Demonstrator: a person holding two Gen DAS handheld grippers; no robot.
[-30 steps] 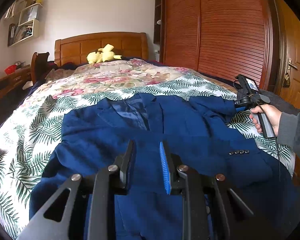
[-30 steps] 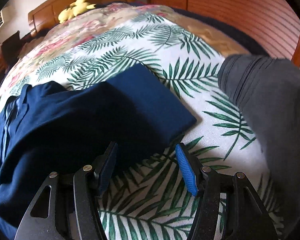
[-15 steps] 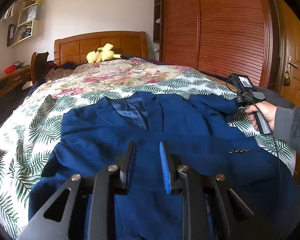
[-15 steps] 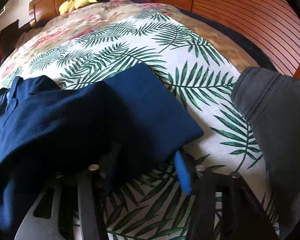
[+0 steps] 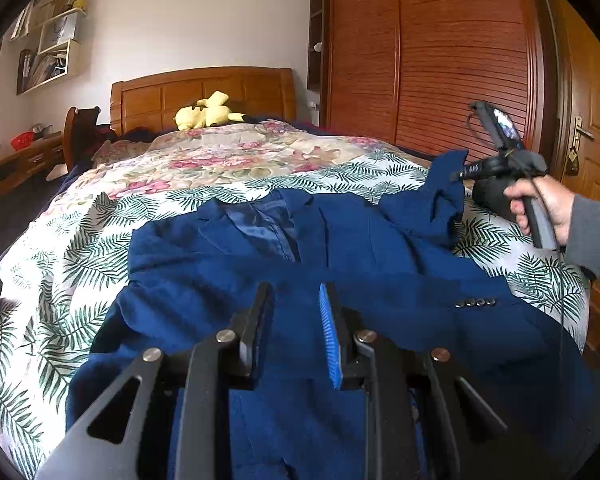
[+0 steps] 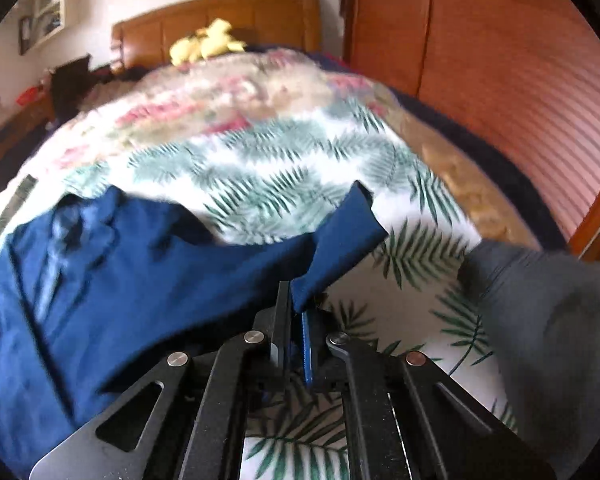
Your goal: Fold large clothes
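Bed (image 5: 100, 216): right hand-held gripper (image 6: 296, 320) pinches jacket sleeve (image 6: 340, 240) (lifted).

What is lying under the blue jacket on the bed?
Under the blue jacket is a bedcover with green palm leaves, visible around its edges. What lies directly beneath the jacket is covered. The right tool holds one sleeve end raised.
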